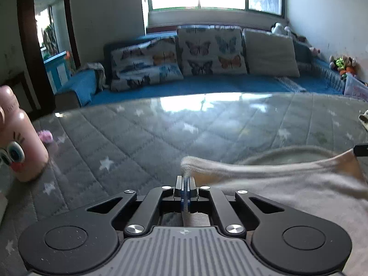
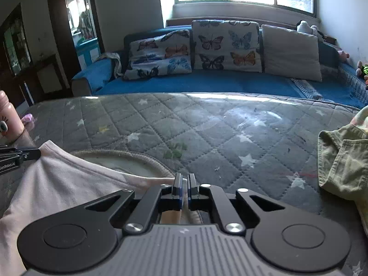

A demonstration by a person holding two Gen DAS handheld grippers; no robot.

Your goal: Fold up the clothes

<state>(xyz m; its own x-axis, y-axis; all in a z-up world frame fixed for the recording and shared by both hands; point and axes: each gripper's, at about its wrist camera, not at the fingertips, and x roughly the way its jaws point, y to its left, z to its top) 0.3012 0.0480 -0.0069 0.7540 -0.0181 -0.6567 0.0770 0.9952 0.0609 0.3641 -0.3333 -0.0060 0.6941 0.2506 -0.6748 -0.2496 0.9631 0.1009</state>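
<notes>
Bottle [image 1: 21, 138] is cut off at frame left. Left gripper [image 1: 185, 181] is clamped on one shoulder of the pale shirt [image 1: 287, 184] lying on the quilted table [image 1: 138, 138]; right gripper [image 2: 184, 179] is clamped on the other. Olive garment [image 2: 340, 161] is cropped at right.

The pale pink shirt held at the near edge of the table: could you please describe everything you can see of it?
The pale pink shirt looks like soft, thin knit cloth, with a cream ribbed neckline curving open between the two grips. It lies loosely on the grey quilted star-print cover, slightly raised and wrinkled near the collar. The left tool is shut on one shoulder edge; the right tool is shut on the other. No print shows on it. Its lower part is out of view.
</notes>
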